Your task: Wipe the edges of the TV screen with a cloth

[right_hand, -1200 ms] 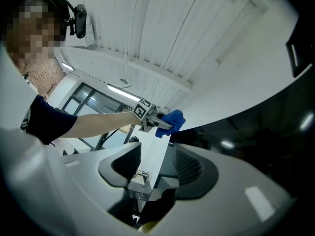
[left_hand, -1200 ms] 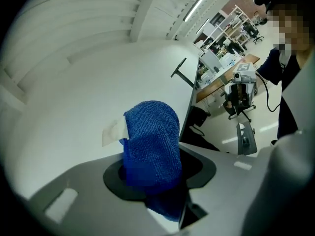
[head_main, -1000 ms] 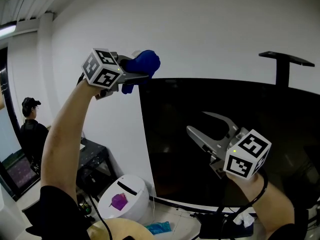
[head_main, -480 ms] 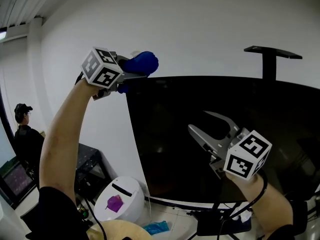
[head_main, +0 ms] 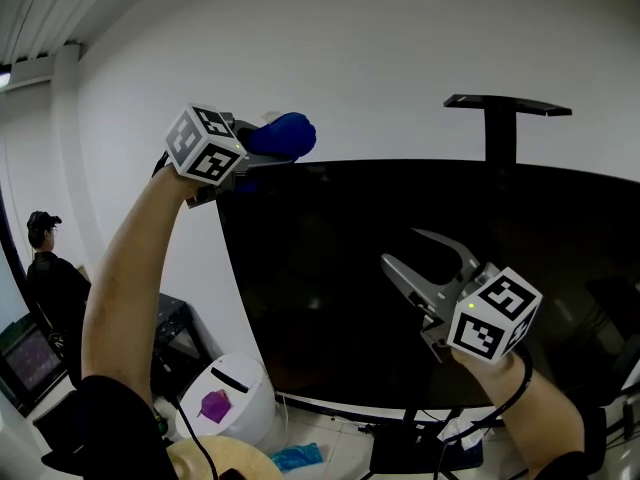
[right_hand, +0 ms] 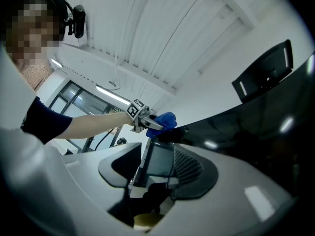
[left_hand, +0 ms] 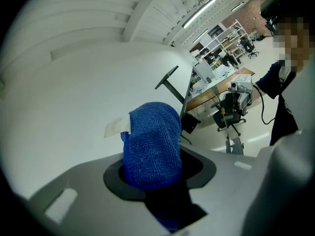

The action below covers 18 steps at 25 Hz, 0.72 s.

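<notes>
The blue cloth [head_main: 285,133] is bunched into a soft wad with a nubby, terry-like weave. It sits at the upper left corner of the TV screen [head_main: 330,268], where the top edge meets the left one. I cannot tell whether it presses on the frame or hangs just off it. The left gripper [head_main: 262,151], lifted high on a raised arm, has its jaws clamped tight on the cloth. Most of the wad bulges past the tips, which I judge gives a padded nose to run along the edge without the hard grey jaws touching the glass. The screen is a broad, glossy black panel that throws back faint lights. The right gripper [head_main: 398,246] hangs before the middle of the panel, jaws apart and empty, apparently just kept clear. A black bracket [head_main: 505,108] on a post rises above the top edge, against a plain white wall [head_main: 400,38].
</notes>
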Motion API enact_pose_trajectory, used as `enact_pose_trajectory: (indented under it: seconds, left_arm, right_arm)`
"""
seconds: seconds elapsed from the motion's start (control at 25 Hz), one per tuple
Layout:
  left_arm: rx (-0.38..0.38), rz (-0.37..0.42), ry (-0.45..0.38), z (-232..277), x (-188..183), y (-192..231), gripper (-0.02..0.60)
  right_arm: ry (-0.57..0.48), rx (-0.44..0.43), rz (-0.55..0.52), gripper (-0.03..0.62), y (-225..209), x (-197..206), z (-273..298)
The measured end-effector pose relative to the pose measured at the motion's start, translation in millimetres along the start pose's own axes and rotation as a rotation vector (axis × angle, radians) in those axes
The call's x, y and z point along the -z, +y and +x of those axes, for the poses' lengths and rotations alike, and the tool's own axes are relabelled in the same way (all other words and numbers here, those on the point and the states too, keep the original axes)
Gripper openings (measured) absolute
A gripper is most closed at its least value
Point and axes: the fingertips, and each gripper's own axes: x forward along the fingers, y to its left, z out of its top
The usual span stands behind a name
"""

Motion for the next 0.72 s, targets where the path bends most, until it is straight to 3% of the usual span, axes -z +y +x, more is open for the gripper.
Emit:
enact_pose_trajectory:
  seconds: [0.16, 0.52, 0.72]
  left_arm:
    - [0.000, -0.012, -0.030, 21, -17, -5, 0.147]
    - [-0.072, -0.076, -0.004, 52, -68, -33, 0.147]
    - [-0.058, -0.063, -0.016, 69, -90, -43, 0.148]
  right_arm:
    - [0.023, -0.004, 0.000, 0.213, -15, 0, -32]
    - [0.044, -0.013, 0.002, 0.213, -48, -8, -102]
    - [0.043, 0.024, 0.016, 0.213, -70, -12, -126]
